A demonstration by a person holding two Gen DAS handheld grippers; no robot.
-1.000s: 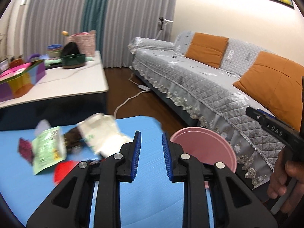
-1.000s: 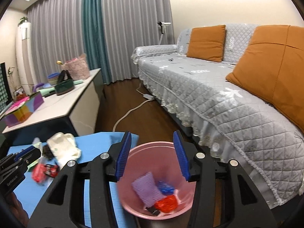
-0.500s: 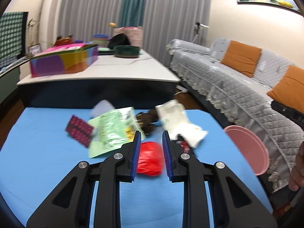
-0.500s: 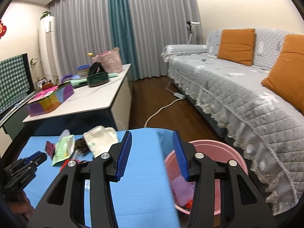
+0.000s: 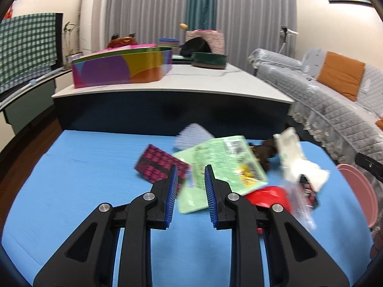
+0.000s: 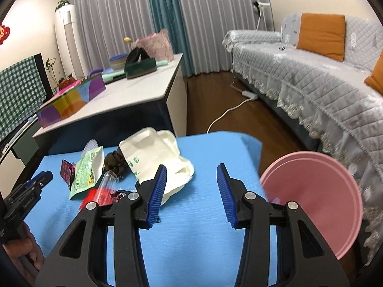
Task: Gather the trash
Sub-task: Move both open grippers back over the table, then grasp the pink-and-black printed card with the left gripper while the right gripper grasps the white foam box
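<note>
Trash lies on a blue mat (image 5: 79,191): a green snack pouch (image 5: 222,167), a magenta-black wrapper (image 5: 158,166), a red wrapper (image 5: 270,197), a white foam box (image 5: 294,157), a dark brown lump (image 5: 265,154) and a clear wrapper (image 5: 304,198). My left gripper (image 5: 190,189) is open and empty, its tips just over the green pouch's near edge. My right gripper (image 6: 190,190) is open and empty above the mat, beside the white foam box (image 6: 153,153). A pink bin (image 6: 318,205) stands off the mat's right edge.
A low white table (image 5: 210,81) behind the mat carries a colourful box (image 5: 119,68), a dark green bowl (image 5: 209,59) and a pink basket. A grey sofa (image 6: 311,79) with orange cushions runs along the right. A white cable (image 6: 229,112) lies on the wooden floor.
Both grippers have swung left from the pink bin toward the trash pile. The left gripper now sits over the green pouch and its fingers have opened a little wider.
</note>
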